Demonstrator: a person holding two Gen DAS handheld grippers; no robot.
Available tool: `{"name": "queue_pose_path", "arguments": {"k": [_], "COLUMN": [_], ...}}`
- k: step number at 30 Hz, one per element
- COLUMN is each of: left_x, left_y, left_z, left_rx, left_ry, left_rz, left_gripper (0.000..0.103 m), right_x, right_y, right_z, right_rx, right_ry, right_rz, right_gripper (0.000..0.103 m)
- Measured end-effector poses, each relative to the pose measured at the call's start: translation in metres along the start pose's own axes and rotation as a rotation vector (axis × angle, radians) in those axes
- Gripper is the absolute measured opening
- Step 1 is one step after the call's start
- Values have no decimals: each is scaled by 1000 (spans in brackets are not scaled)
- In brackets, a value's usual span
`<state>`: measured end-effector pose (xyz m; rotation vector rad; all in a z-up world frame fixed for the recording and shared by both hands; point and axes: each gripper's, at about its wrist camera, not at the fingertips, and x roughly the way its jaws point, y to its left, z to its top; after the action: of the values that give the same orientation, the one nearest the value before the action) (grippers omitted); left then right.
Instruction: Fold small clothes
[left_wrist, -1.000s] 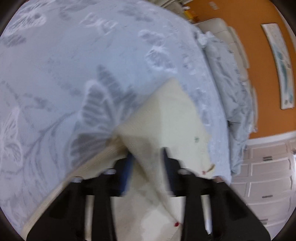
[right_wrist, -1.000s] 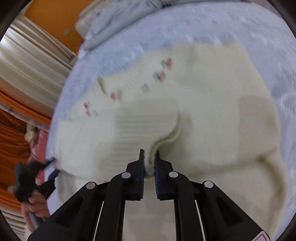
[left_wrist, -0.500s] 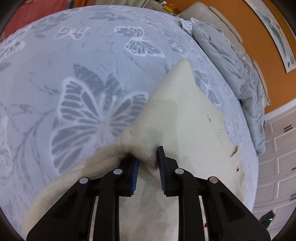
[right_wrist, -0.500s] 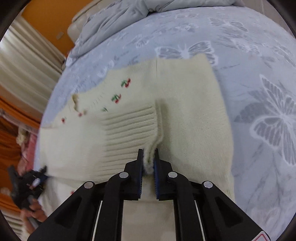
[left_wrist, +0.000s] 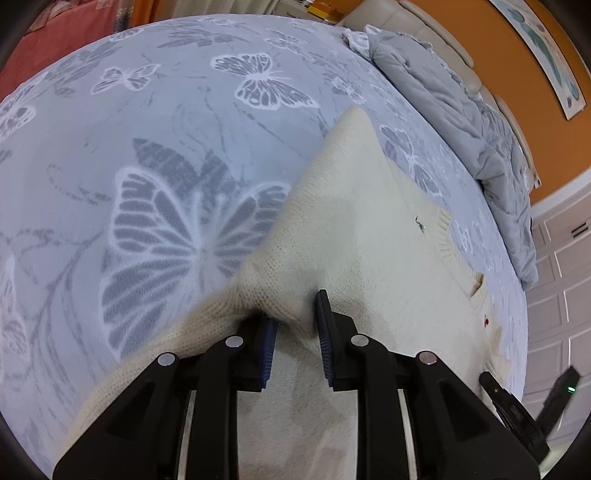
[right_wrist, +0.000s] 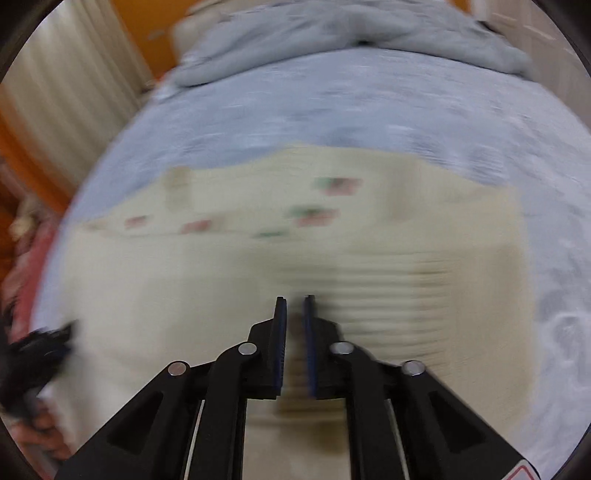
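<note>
Left gripper (left_wrist: 294, 317): we see it now spread wider, sweater (left_wrist: 369, 236) fold loose between the fingers.
Right gripper (right_wrist: 294, 314): it has let go the hem; narrow gap, nothing inside.
Sweater (right_wrist: 258, 280): flat on bed (left_wrist: 110, 129).

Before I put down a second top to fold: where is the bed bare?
Bare bedspread lies left of the cream sweater, around the butterfly print. A narrow strip separates sweater and rumpled grey duvet. Crowded: the sweater under both grippers.

cream knit sweater (left_wrist: 362, 236) with small cherry motifs lies spread, partly folded, on the butterfly-print bedspread (left_wrist: 110, 140).
</note>
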<state>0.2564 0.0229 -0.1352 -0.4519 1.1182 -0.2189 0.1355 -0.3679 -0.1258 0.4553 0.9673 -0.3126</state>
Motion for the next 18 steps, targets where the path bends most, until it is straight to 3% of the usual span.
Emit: {"name": "queue_pose_path", "arguments": {"k": [3, 4, 6, 7, 9, 11, 12, 13, 15, 18], "left_x": [1, 0, -1, -6, -20, -50, -66, -86, -111, -138], "left_y": [0, 1, 3, 6, 13, 25, 32, 44, 65, 111], "left_z": [-1, -1, -2, -2, -5, -17, -25, -38, -60, -101], "left_rx": [17, 23, 19, 1, -29, -32, -24, -6, 9, -54], "left_ry": [-4, -10, -10, -2, 15, 2, -13, -30, -29, 62], "left_rz": [-5, -7, -20, -33, -42, -40, -18, 16, 57, 59], "left_gripper": [21, 21, 21, 23, 38, 67, 74, 86, 90, 93], "right_x": [-17, -29, -58, -68, -109, -139, -157, -168, -185, -193], "right_y": [-71, -89, -118, -121, -131, -133, -133, -131, -126, -122], "right_z": [0, -4, -19, -27, -61, -98, -127, -149, -196, -255], "right_rx": [194, 229, 269, 275, 256, 219, 202, 197, 215, 260], "right_ry": [-23, -32, -52, -56, -61, -43, -28, -11, 46, 178], "right_rz": [9, -56, -53, -42, -27, -27, -40, -49, -46, -19], "right_gripper": [0, 0, 2, 14, 24, 41, 55, 61, 71, 77]}}
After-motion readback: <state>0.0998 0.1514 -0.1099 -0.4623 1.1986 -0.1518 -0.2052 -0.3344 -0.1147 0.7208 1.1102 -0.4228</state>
